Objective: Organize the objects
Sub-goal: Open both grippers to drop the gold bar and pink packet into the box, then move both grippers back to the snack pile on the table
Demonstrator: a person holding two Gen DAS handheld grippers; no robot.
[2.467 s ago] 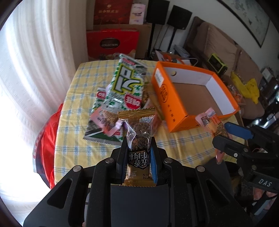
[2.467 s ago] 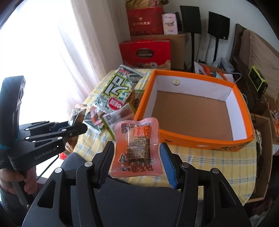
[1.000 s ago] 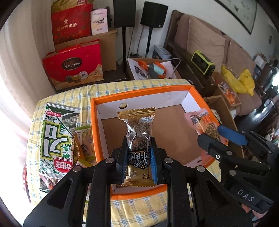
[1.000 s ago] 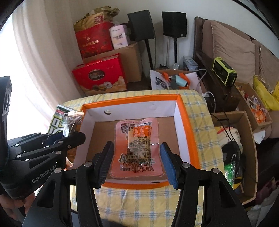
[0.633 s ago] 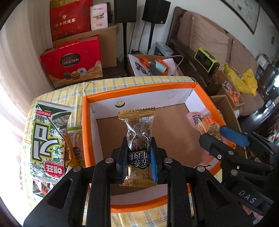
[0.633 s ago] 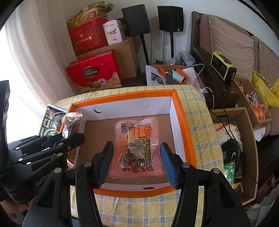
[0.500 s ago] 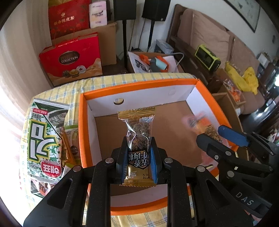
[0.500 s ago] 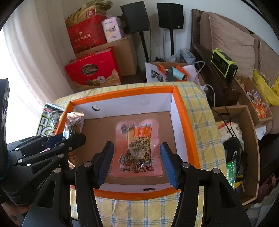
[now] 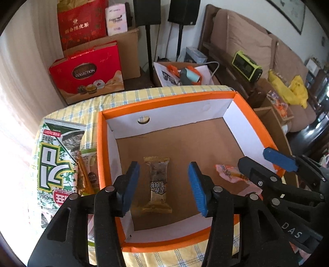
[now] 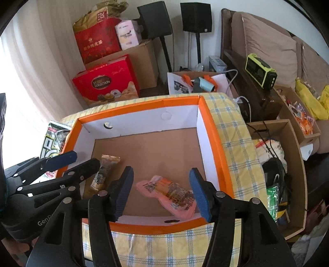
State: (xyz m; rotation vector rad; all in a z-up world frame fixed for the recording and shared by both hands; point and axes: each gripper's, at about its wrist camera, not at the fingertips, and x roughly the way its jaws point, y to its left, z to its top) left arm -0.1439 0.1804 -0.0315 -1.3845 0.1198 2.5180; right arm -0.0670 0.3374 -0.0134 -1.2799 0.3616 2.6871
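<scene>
Far left on the worktop point(image 9: 144, 94), outside the orange box point(image 9: 99, 156), lie the big green snack bag point(image 9: 55, 164) and a small packet point(image 9: 88, 170) touching the box wall; my left tool point(image 9: 162, 182) is nearer them. Its jaws have just been opening and stand spread, the gold snack bar point(image 9: 157, 184) lying loose on the box floor between them, long axis along my fingers. My right tool point(image 10: 160, 189) is spread too, the pink packet point(image 10: 168, 195) lying slantwise beneath it.

Beyond the table stand a red gift box point(image 9: 87, 71), two black speakers point(image 10: 195, 16) and a brown sofa point(image 9: 246, 47).
</scene>
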